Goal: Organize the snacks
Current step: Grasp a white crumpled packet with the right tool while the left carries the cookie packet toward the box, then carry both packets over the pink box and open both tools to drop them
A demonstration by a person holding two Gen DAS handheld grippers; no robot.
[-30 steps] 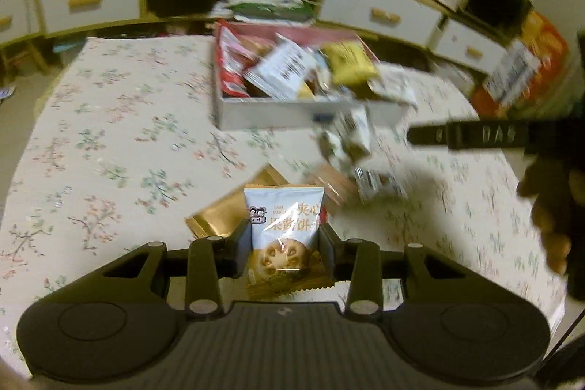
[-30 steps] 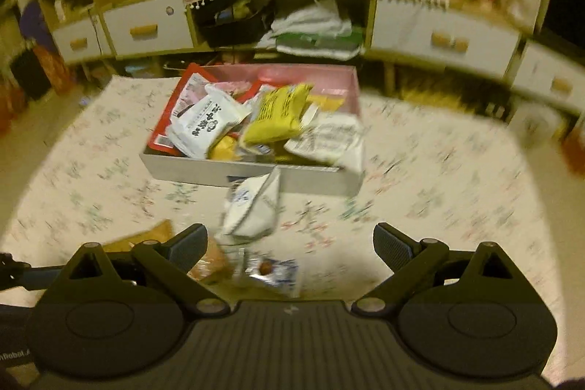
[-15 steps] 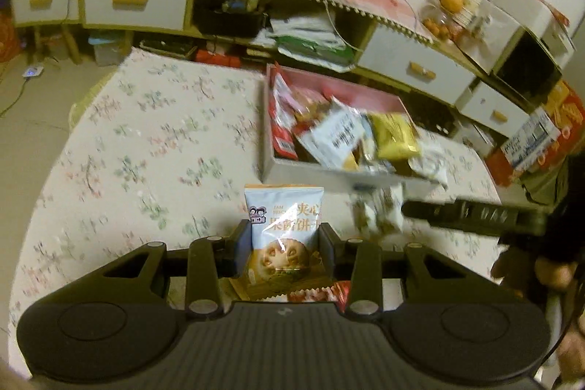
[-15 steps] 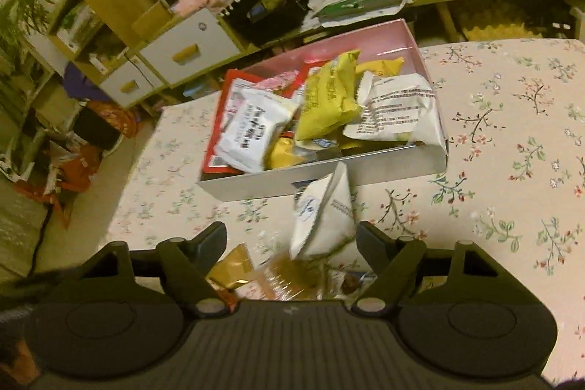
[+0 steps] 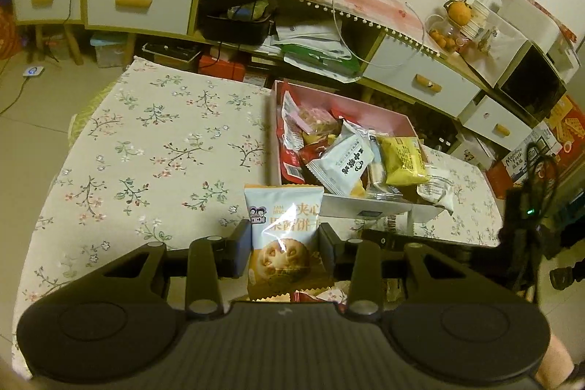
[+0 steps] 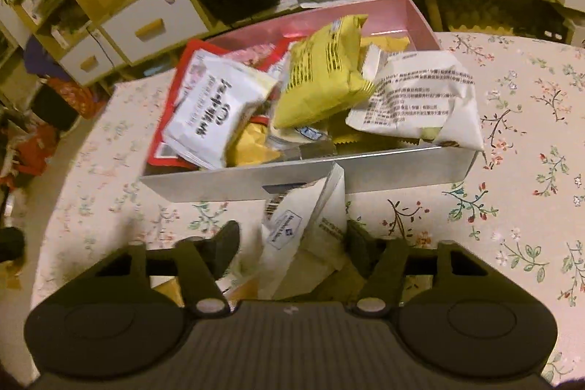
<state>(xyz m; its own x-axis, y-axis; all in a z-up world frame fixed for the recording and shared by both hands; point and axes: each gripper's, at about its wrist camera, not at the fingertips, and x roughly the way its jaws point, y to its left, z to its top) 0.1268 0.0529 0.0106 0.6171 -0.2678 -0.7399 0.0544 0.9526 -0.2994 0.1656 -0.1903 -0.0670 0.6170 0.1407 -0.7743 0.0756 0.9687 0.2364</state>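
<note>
While a biscuit packet (image 5: 283, 236) is pinched upright in the left gripper (image 5: 285, 243), the box (image 5: 380, 207) lies ahead-right; whether the right gripper (image 6: 292, 243) pinches its white packet (image 6: 307, 229) cannot be told.

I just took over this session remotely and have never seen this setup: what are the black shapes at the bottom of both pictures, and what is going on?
They are handheld two-finger grippers, each with a fisheye camera looking along its fingers. No robot arm; a person carries them.

In the left view, the left gripper pinches a white-and-orange biscuit packet. In the right view, the right gripper has a white crumpled snack packet between its fingers; whether both pads press it is unclear.

Ahead, on the floral tablecloth, stands a pink-lined cardboard box full of snacks, including a yellow packet.
</note>
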